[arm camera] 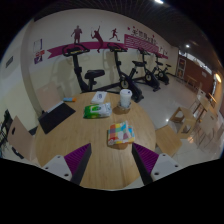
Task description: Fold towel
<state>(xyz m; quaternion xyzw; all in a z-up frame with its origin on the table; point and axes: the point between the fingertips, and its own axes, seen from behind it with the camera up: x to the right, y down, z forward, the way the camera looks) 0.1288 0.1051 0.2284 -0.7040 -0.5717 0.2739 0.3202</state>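
Surface: we saw a round wooden table [95,150] — folded towel [121,132] on it.
Room: exercise bikes [120,70] behind.
Gripper [112,163]: fingers spread, holding nothing.

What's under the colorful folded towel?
The towel lies on the round wooden table, just ahead of the open jaws. The tabletop beneath it is covered, so anything else under there can't be seen.

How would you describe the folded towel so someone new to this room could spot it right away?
Find the round wooden table in front of the exercise bikes. The folded towel lies on it just ahead of the open gripper. It is the nearest item and multicoloured, unlike the white roll and green packet beyond.
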